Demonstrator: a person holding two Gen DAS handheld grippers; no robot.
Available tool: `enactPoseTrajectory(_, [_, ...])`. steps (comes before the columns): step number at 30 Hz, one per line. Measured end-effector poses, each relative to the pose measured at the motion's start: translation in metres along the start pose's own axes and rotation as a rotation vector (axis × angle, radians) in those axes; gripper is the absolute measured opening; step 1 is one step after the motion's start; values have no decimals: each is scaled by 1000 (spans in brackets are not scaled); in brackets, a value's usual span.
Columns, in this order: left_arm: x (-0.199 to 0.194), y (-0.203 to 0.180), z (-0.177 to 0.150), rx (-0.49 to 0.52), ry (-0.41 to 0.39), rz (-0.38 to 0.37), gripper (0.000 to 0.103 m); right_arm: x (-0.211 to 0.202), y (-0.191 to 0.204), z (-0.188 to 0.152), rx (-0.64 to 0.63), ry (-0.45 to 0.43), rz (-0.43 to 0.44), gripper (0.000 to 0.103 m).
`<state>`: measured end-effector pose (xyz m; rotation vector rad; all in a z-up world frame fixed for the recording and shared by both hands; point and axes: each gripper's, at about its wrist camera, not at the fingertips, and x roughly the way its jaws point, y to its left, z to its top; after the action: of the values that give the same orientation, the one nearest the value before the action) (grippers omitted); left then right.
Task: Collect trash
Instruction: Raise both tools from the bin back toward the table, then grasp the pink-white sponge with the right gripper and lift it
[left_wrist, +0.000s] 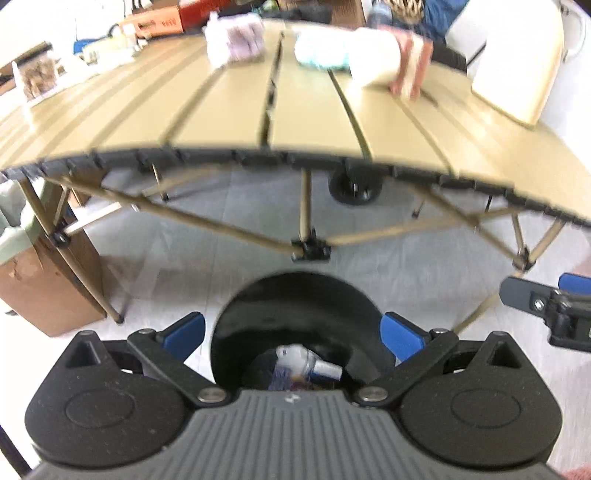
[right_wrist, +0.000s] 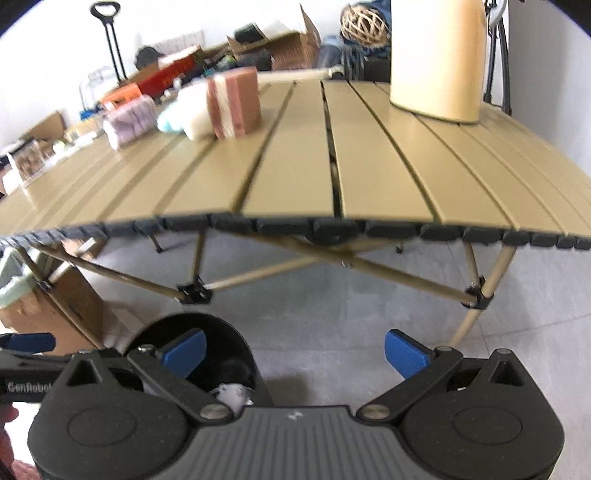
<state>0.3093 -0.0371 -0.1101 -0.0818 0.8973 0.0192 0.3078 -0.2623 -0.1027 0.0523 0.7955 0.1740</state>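
Both my left gripper (left_wrist: 293, 334) and right gripper (right_wrist: 295, 350) stand wide open, empty, above the black bin (left_wrist: 295, 314) holding trash; next, rise squarely toward the packets (right_wrist: 129, 120) beyond it.

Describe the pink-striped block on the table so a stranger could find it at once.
Start at the tan slatted table and look to its far side, left of the tall cream container. A row of soft bundles lies there; the pink-striped block ends that row, nearest the container. It alone is boxy with brownish-pink and white bands, while the lilac bundle and pale teal bundle are rounded.
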Motion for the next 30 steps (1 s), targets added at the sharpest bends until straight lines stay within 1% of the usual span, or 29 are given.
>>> enactPoseTrajectory(4, [-19, 11, 10, -30, -91, -5, 103, -23, 1, 11, -24, -80, 72, 103])
enactPoseTrajectory(7, [-28, 16, 17, -45, -151, -5, 103, -34, 0, 20, -3, -136, 110, 103])
enactPoseTrajectory(10, [-34, 18, 26, -45, -195, -1, 103, -36, -4, 30, 37, -167, 119, 103])
enactPoseTrajectory(13, [-42, 23, 37, -62, -258, 10, 103, -34, -6, 40, 79, -205, 135, 103])
enactPoseTrajectory(16, [-46, 30, 49, -83, -309, 11, 103, -35, -6, 50, 116, -273, 152, 103])
enactPoseTrajectory(20, [-47, 38, 59, -108, -342, 25, 103, -32, -4, 67, 162, -357, 141, 103])
enactPoseTrajectory(24, [-43, 47, 74, -129, -370, 32, 103, -20, -2, 84, 233, -397, 164, 103])
enactPoseTrajectory(27, [-39, 57, 83, -144, -382, 26, 103, -9, 5, 95, 247, -416, 139, 103])
enactPoseTrajectory(30, [-36, 64, 91, -158, -394, 35, 103, 3, 13, 109, 227, -431, 96, 103])
